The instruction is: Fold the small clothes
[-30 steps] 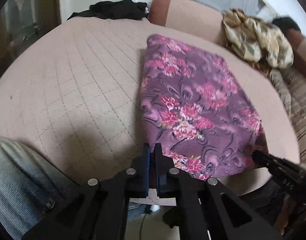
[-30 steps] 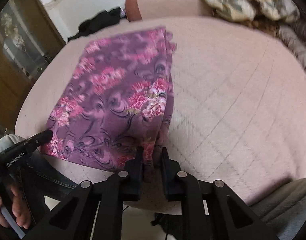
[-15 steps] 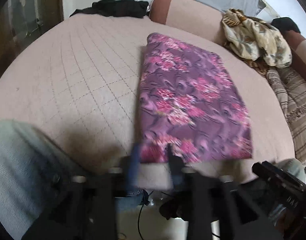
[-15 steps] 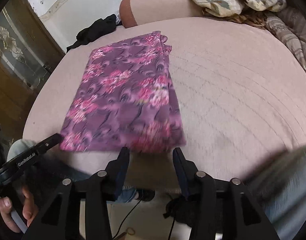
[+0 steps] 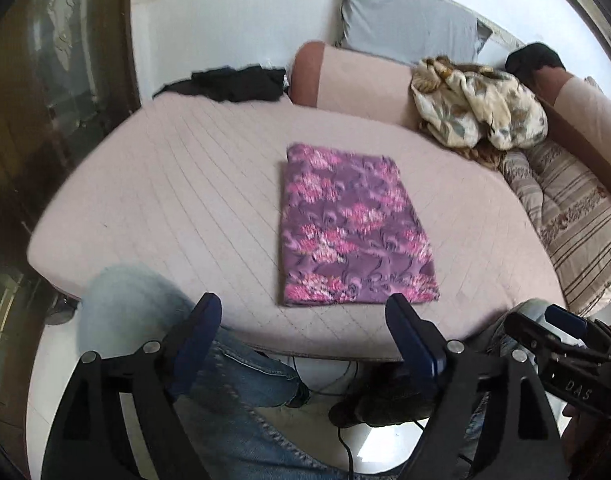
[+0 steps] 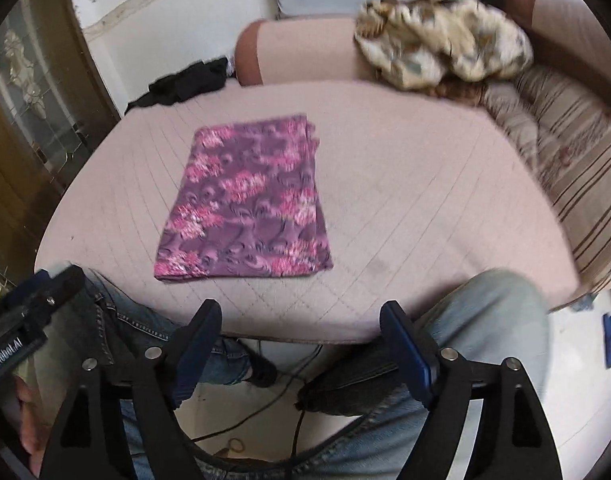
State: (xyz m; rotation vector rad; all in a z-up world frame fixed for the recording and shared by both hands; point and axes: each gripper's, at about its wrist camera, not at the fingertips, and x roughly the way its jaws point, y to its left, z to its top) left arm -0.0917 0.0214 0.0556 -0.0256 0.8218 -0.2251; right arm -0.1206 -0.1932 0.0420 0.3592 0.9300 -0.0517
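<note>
The purple flowered cloth (image 5: 353, 228) lies flat as a tidy rectangle on the pink bed (image 5: 177, 200), near its front edge, with its edges squared. The left tongs (image 5: 303, 332) and the right tongs (image 6: 297, 334) are both spread wide and hold nothing, hanging off the near edge of the bed, clear of the cloth. This piece looks finished. A crumpled cream bundle (image 5: 477, 108) at the far right may be next.

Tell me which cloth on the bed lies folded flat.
The purple floral cloth, a neat rectangle near the bed's front edge. The black garment at the far edge and the beige floral bundle are both crumpled heaps.
</note>
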